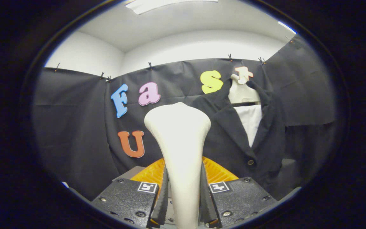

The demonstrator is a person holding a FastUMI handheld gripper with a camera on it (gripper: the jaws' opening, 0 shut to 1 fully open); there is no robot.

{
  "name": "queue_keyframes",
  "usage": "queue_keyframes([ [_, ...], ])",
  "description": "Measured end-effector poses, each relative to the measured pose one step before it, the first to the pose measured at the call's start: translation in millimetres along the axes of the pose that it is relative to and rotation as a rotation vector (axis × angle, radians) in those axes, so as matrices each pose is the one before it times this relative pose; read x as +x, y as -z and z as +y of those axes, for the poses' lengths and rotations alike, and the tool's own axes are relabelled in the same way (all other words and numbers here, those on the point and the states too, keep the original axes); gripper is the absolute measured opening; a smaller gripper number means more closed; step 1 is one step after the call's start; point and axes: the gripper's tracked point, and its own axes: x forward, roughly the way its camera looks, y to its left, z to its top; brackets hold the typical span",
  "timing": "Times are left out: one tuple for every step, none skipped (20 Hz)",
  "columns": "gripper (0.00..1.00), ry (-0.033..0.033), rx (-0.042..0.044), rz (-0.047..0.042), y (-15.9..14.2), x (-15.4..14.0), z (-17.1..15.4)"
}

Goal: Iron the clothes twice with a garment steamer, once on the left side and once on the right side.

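Cream plastic garment steamer (179,140) clamped in my gripper (184,197); dark buttoned jacket (233,133) on pale mannequin (241,92) hangs at two o'clock, apart. Neither pass looks started.

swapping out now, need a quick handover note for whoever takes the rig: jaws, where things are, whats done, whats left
Gripper: jaws shut on the steamer, held upright by its handle, head up.
Jacket: dark, hanging on a pale hanger over a white shirt, beyond the steamer and to its right. The steamer head looks short of the cloth.
Done: steamer picked up.
Left: no way to tell passes from here; assume both the left and right sides remain.
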Motion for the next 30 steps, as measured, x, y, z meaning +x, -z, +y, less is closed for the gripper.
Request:
queue_keyframes([
  [0.46,0.02075,-0.00272,-0.00253,-6.89,4.83,-12.89],
  [0.46,0.00384,0.00549,-0.00518,-8.58,3.92,-8.49],
  [0.46,0.00606,0.00673,0.00061,-6.32,4.82,-7.32],
  [0.46,0.01517,-0.00542,0.00530,-4.35,8.89,-12.27],
  [0.46,0.01484,-0.01175,-0.00481,-6.96,8.69,-9.33],
  [0.46,0.01351,-0.00660,-0.00567,-6.80,7.69,-7.19],
  [0.46,0.01079,-0.00310,-0.00391,-6.49,8.63,-6.31],
  [0.46,0.01207,-0.00338,-0.00018,-5.10,7.83,-5.98],
  [0.46,0.01169,-0.00581,-0.00552,-5.63,8.69,-5.15],
  [0.46,0.01508,-0.01032,-0.00284,-4.04,9.02,-4.80],
  [0.46,0.01394,-0.01414,0.00117,-3.63,9.12,-3.53],
  [0.46,0.01305,-0.01158,0.00103,-2.48,8.79,-1.84],
  [0.46,0.01148,-0.01524,0.00463,-1.14,7.74,-0.81],
  [0.46,0.00955,-0.01400,-0.00010,0.82,5.88,1.09],
  [0.46,0.02071,-0.02134,-0.00107,0.83,7.18,0.49],
  [0.46,0.02189,-0.02426,0.00626,4.41,6.30,-1.22],
  [0.46,0.01434,-0.01782,0.00224,2.35,5.70,1.95],
  [0.46,0.01908,-0.01833,0.00510,5.10,4.11,2.07],
  [0.46,0.02339,-0.02547,0.01176,5.60,4.30,-0.33],
  [0.46,0.01462,-0.01690,0.00622,6.83,3.41,1.07],
  [0.46,0.01356,-0.01802,0.00590,4.64,1.24,1.26],
  [0.46,0.01586,-0.01478,0.00558,5.55,0.97,-1.39],
  [0.46,0.01406,-0.01621,0.00760,5.26,0.90,-0.20],
  [0.46,0.01056,-0.01177,0.00647,5.17,1.60,0.11],
  [0.46,0.00766,-0.01320,0.00722,4.37,-0.25,0.51],
  [0.46,0.00696,-0.01139,0.00680,5.74,-0.33,0.56],
  [0.46,0.00715,-0.01263,0.00538,5.01,0.23,0.83],
  [0.46,0.00626,-0.01071,0.00640,7.09,-0.30,0.10],
  [0.46,0.00357,-0.00596,0.00676,5.93,-0.41,0.45],
  [0.46,0.00295,-0.00559,0.00851,6.72,0.54,-0.75],
])
